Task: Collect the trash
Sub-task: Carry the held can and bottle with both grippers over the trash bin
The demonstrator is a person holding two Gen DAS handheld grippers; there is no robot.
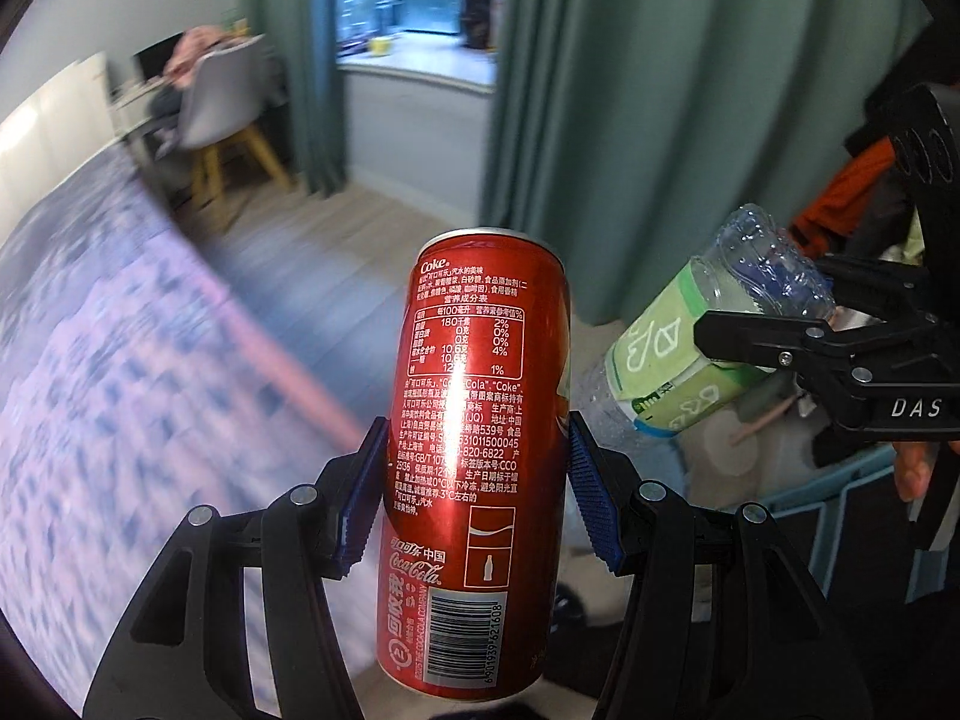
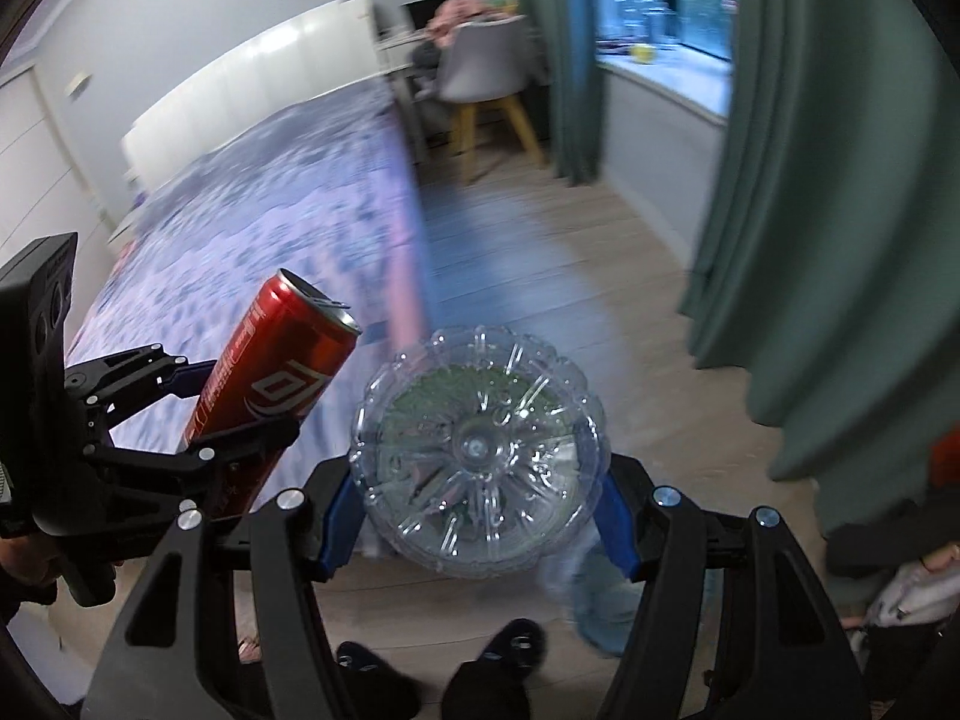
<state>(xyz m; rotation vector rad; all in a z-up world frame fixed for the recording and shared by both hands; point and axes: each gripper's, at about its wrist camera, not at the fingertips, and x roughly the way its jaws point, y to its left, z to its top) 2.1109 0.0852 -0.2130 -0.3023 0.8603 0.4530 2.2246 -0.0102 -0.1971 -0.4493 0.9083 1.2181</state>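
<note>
My left gripper (image 1: 477, 486) is shut on a red Coke can (image 1: 474, 420), held upright in the air with its opened top up. The same can (image 2: 270, 384) shows at the left of the right wrist view, clamped in the left gripper (image 2: 204, 420). My right gripper (image 2: 477, 510) is shut on a clear plastic bottle (image 2: 477, 450), whose ribbed base faces the camera. In the left wrist view that bottle (image 1: 690, 336) has a green label and is held tilted in the right gripper (image 1: 774, 324) at the right.
A bed with a purple-blue patterned cover (image 2: 270, 228) lies to the left. Wooden floor (image 2: 570, 258) runs ahead to green curtains (image 2: 810, 180), a window sill (image 1: 420, 69) and a grey chair with yellow legs (image 2: 486, 78). A light blue bin (image 1: 852, 498) stands low right.
</note>
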